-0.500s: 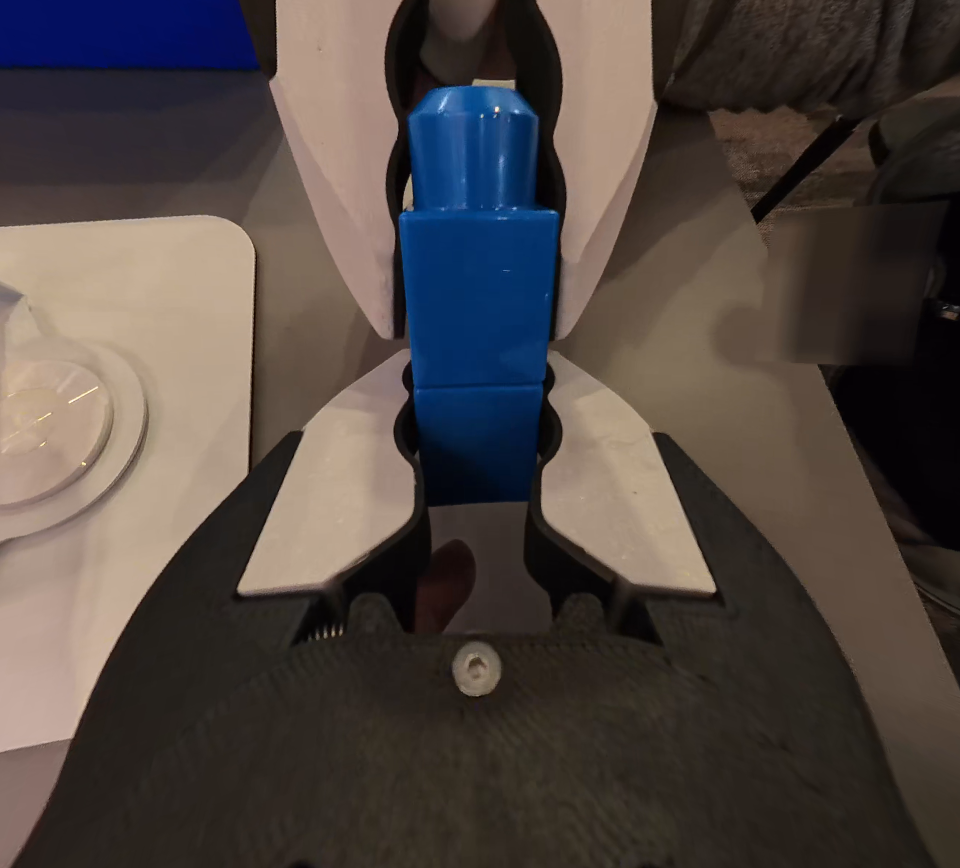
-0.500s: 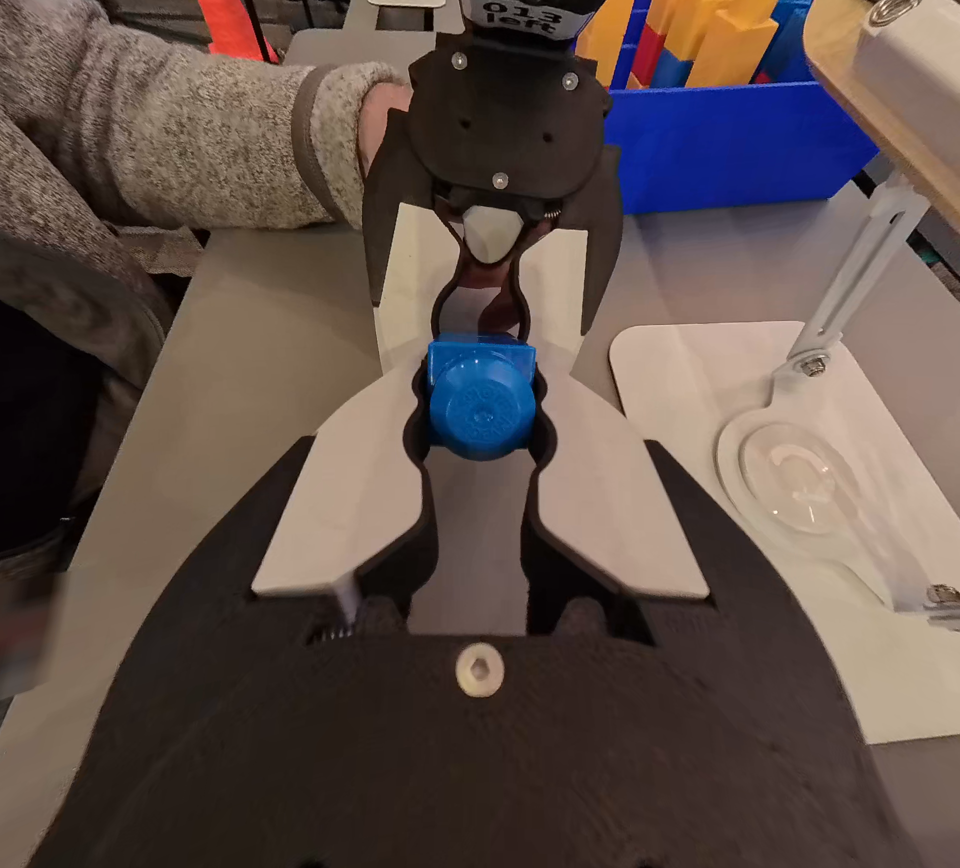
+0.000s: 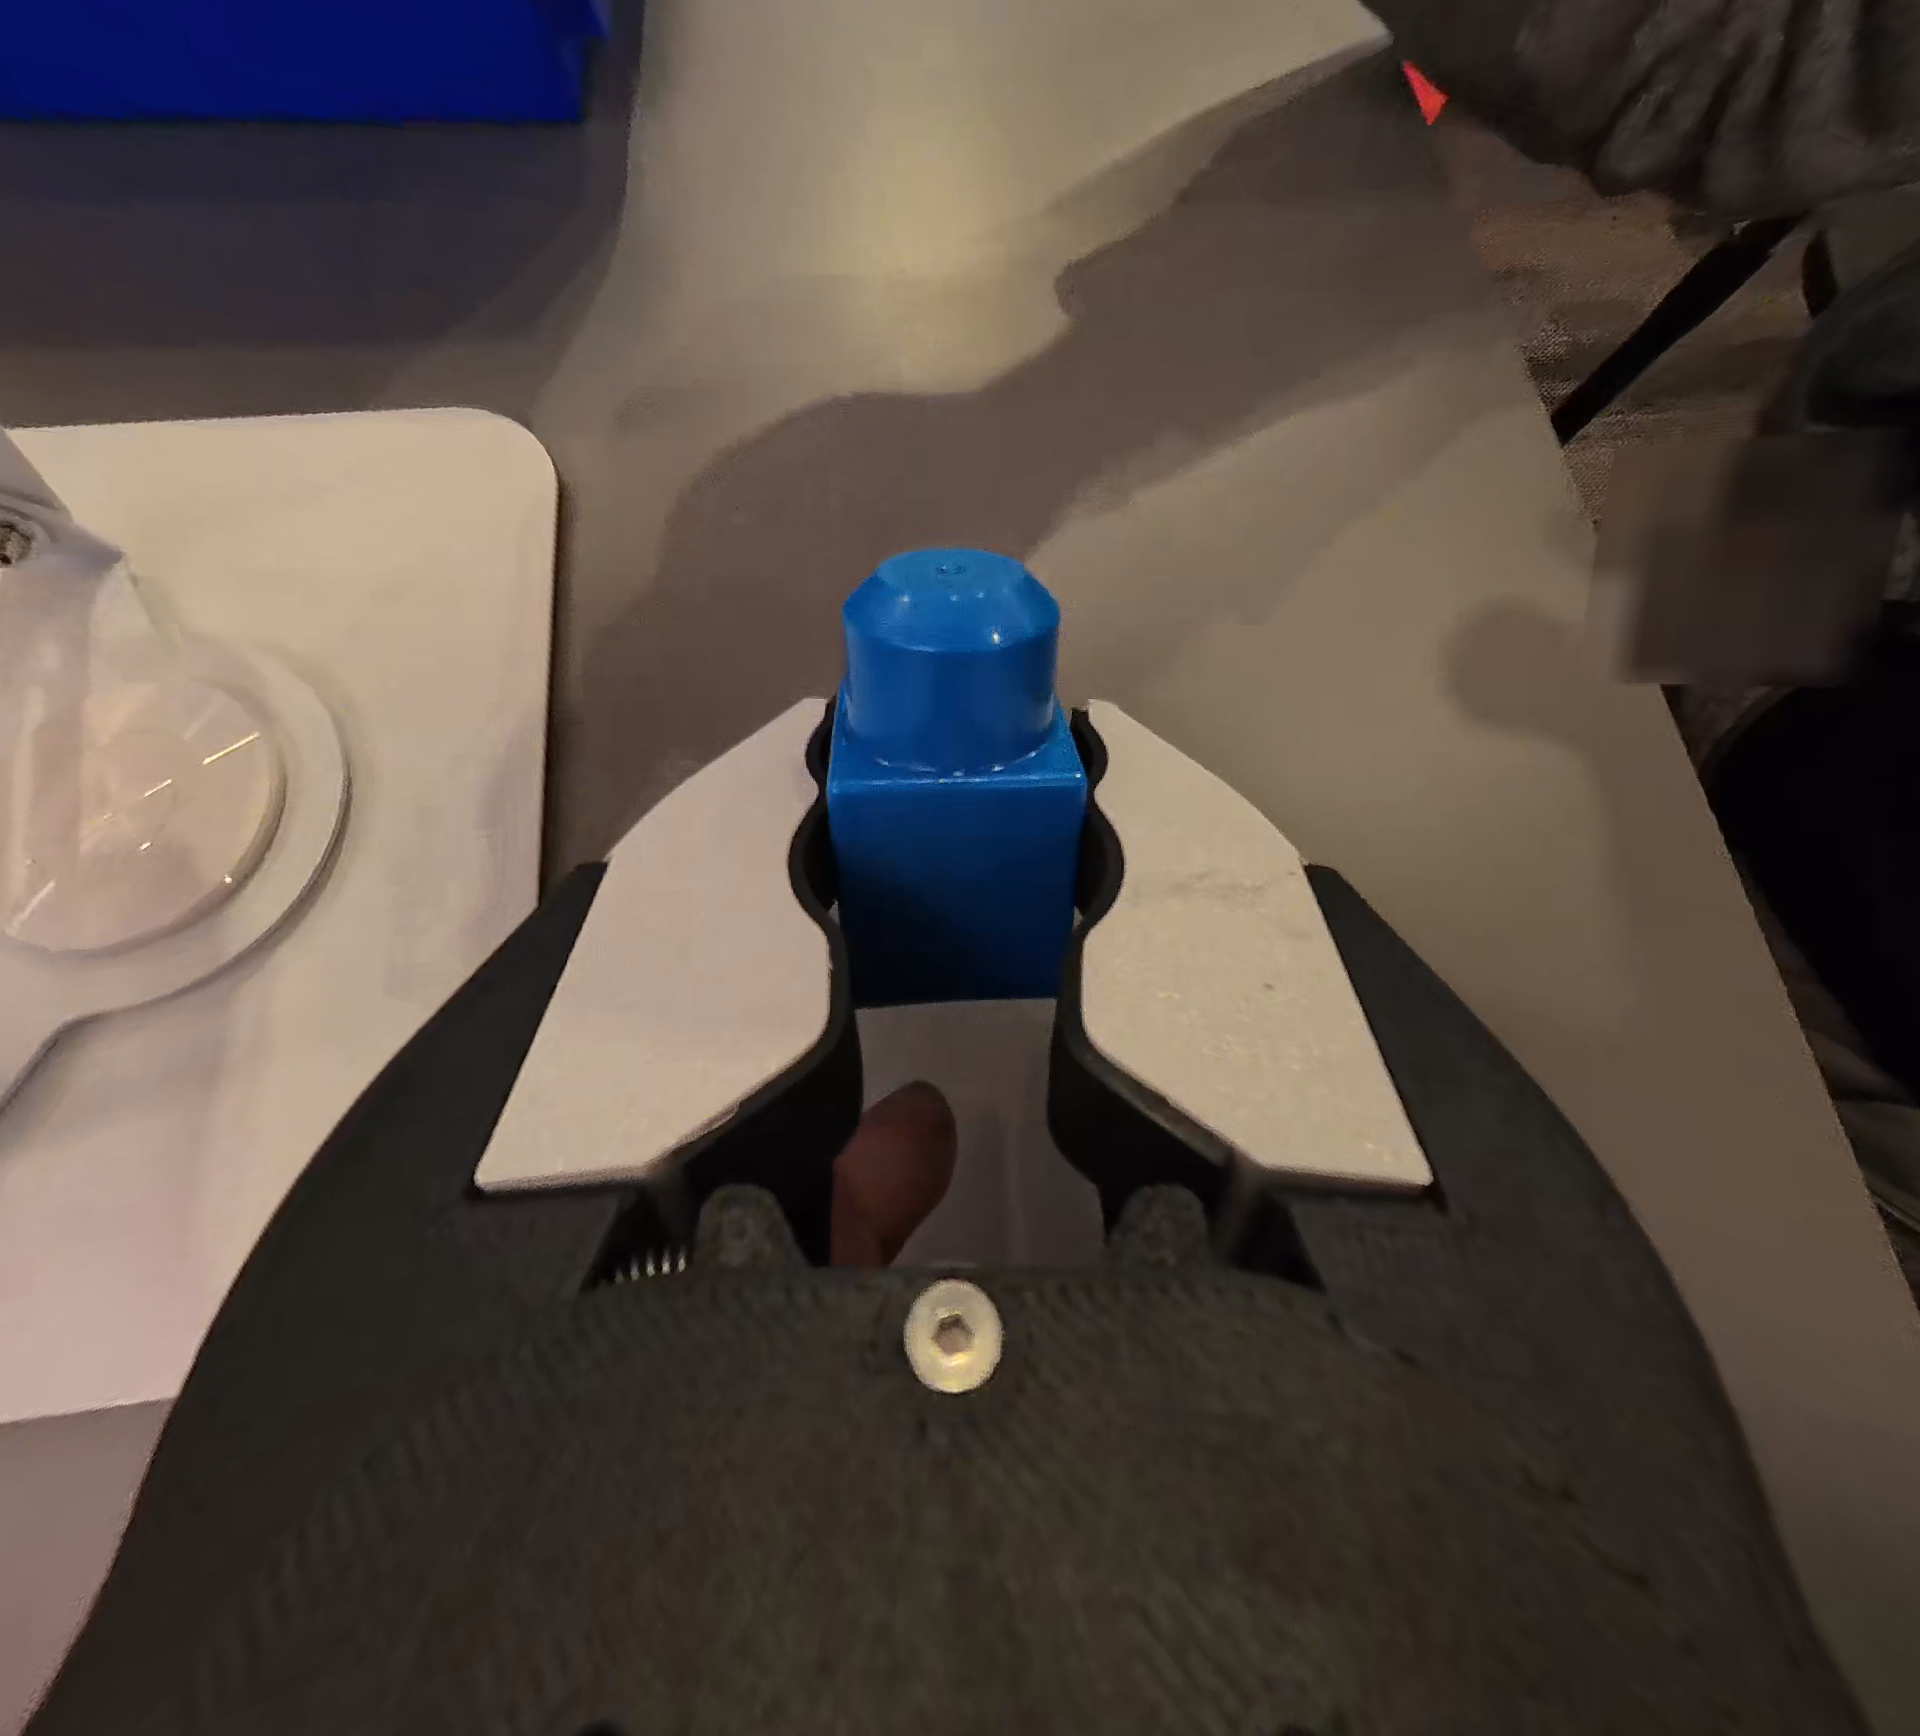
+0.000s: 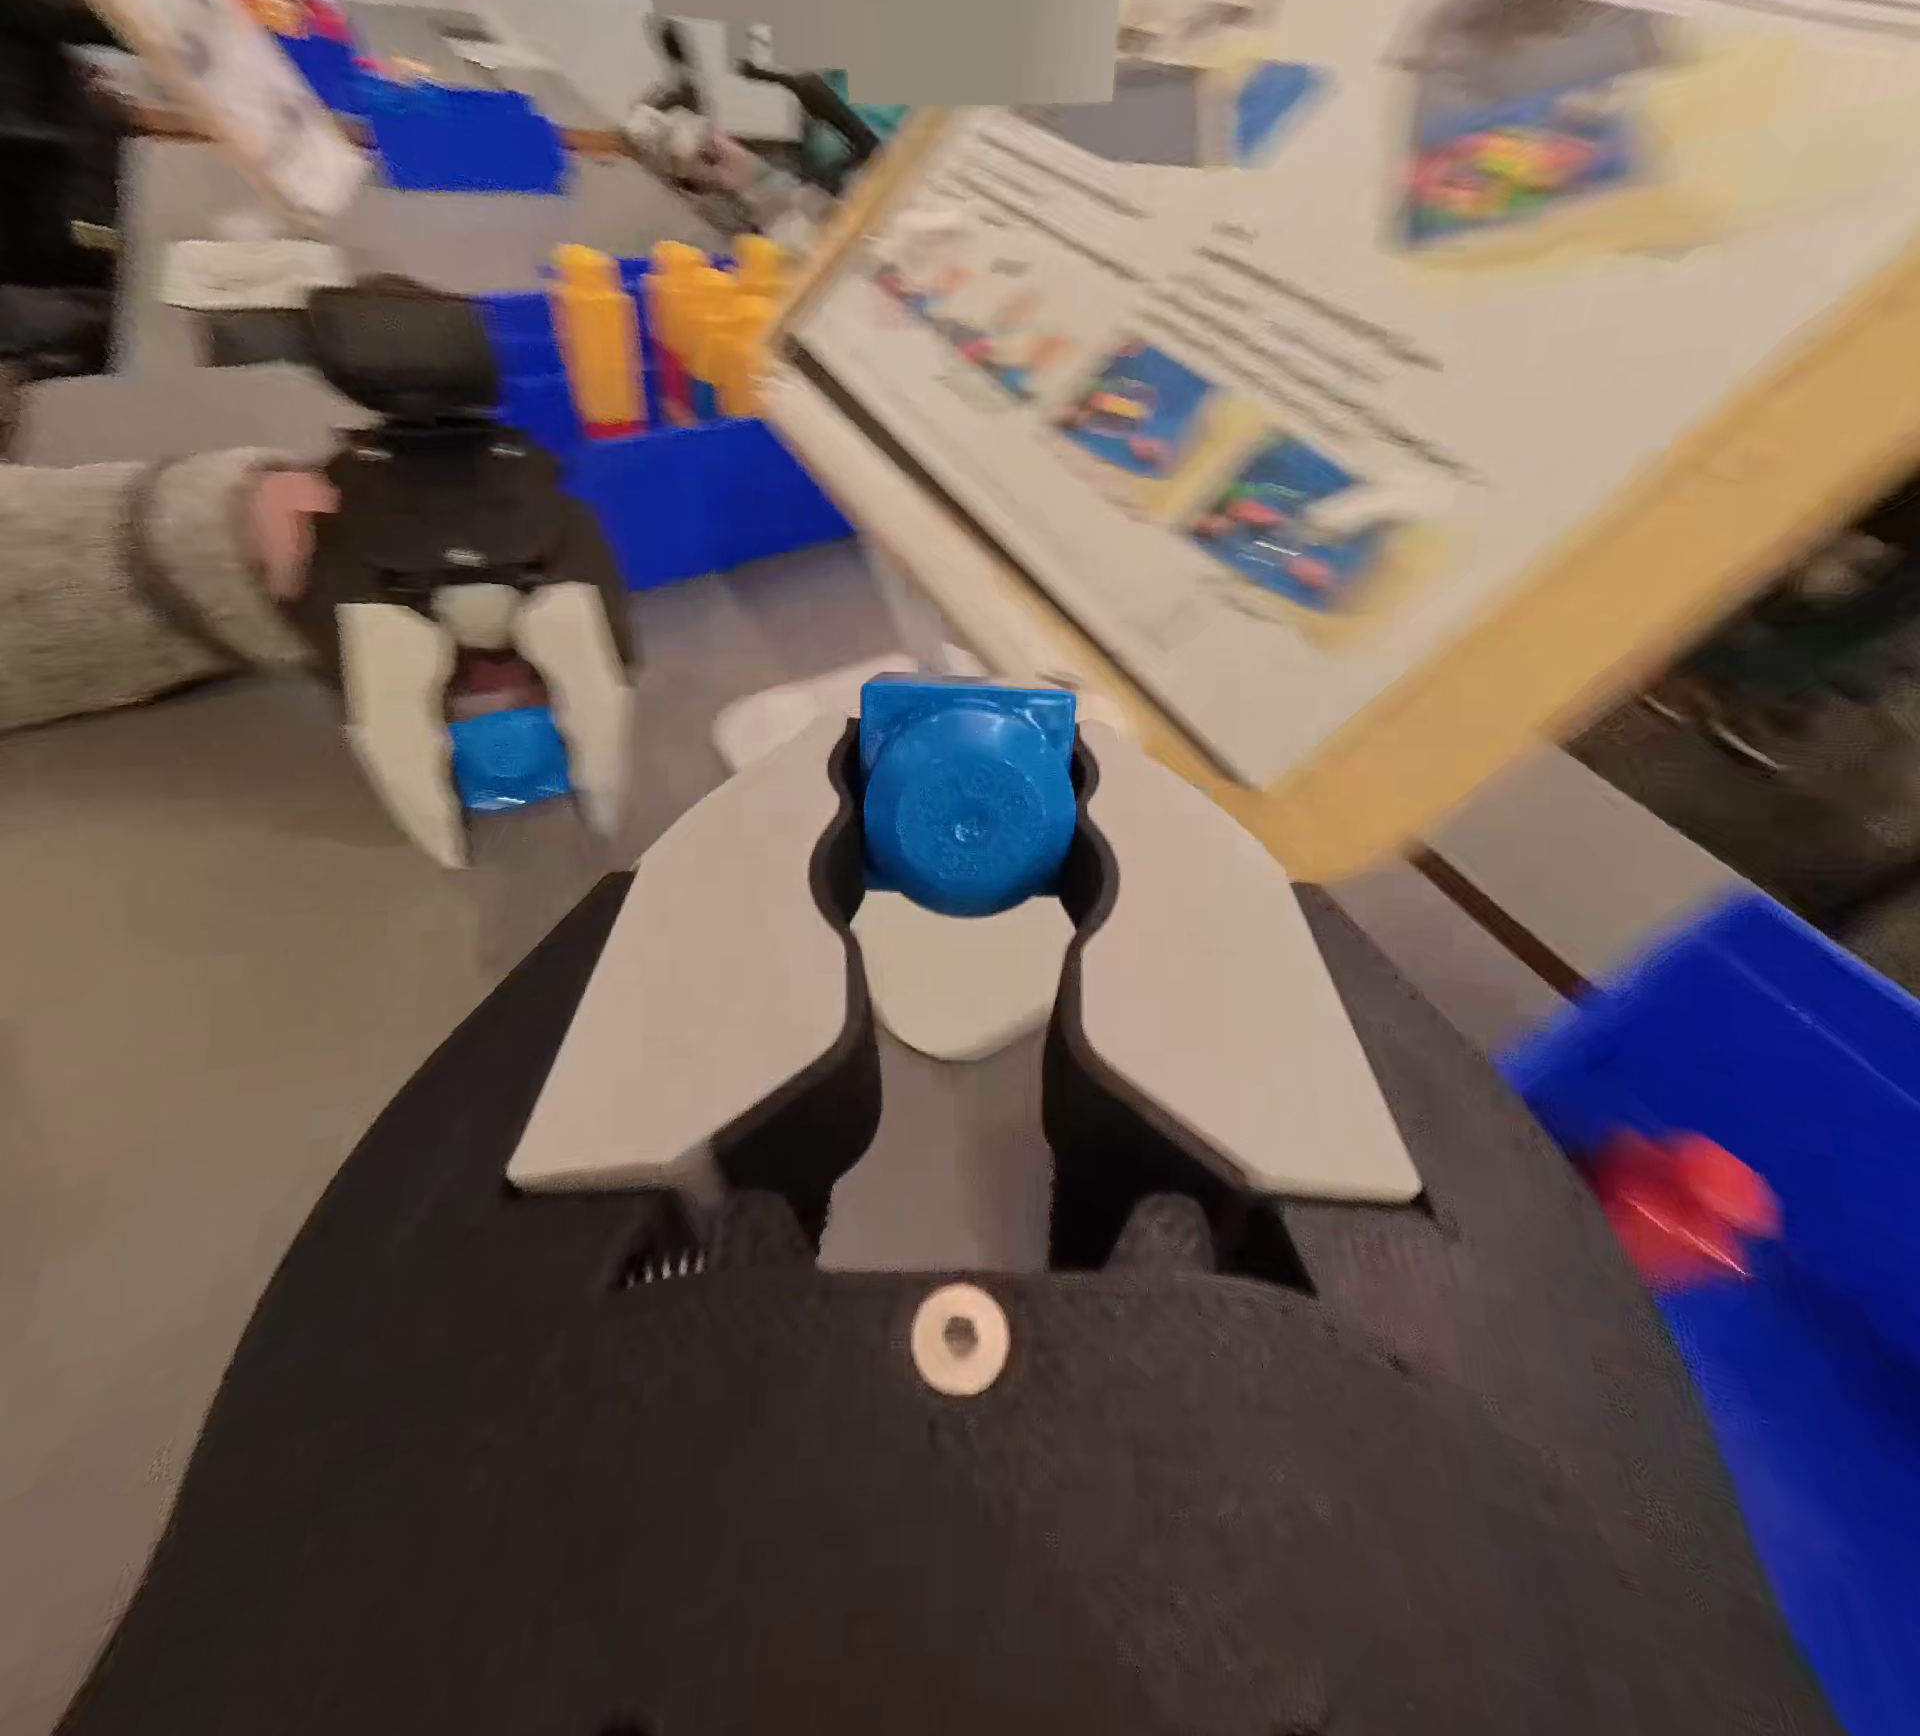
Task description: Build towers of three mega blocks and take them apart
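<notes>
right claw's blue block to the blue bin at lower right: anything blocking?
Nothing visible does. The right claw is shut on its blue block, and the blue bin sits close at the lower right with only open space between. The tilted instruction board hangs above and behind that path. The view is motion-blurred.

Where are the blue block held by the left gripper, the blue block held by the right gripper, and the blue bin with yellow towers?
Left gripper's blue plastic block [image 3: 956, 865]: left wrist view, front face.
Right gripper's blue plastic block [image 4: 966, 819]: right wrist view, round stud.
Blue plastic bin [image 4: 696, 491]: right wrist view, front wall.
</notes>
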The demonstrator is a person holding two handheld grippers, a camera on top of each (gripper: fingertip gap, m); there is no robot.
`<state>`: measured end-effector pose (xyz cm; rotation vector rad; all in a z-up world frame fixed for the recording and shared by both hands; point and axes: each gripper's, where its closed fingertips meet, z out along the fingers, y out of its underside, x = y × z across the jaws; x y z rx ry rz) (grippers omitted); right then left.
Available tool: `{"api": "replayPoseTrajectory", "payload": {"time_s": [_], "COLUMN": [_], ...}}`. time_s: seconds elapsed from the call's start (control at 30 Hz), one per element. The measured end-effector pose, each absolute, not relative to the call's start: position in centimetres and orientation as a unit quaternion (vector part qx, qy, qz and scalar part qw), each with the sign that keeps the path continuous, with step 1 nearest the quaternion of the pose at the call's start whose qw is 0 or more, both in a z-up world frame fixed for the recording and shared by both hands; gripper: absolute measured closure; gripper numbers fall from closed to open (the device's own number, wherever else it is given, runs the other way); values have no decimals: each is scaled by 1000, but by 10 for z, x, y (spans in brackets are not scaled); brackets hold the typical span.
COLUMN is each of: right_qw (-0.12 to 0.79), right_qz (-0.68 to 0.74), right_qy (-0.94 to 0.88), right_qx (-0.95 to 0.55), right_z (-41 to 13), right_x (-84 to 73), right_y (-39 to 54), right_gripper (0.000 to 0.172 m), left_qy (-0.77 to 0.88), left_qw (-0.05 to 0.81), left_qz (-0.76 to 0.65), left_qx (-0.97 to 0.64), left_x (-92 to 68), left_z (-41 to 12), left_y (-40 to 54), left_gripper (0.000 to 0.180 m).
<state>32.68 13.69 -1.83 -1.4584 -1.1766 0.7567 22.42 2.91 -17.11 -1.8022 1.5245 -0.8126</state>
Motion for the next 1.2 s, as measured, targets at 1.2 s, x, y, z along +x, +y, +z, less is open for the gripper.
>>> {"api": "replayPoseTrajectory", "payload": {"time_s": [1.2], "right_qw": [271], "right_qz": [-12], "right_qy": [-251], "right_qx": [-929], "right_z": [-197], "right_x": [500], "right_y": [405], "right_gripper": [113], "left_qy": [566], "left_qw": [307], "left_qz": [-305], "left_qx": [-701], "left_x": [221], "left_z": [-182], "left_y": [39], "left_gripper": [140]}}
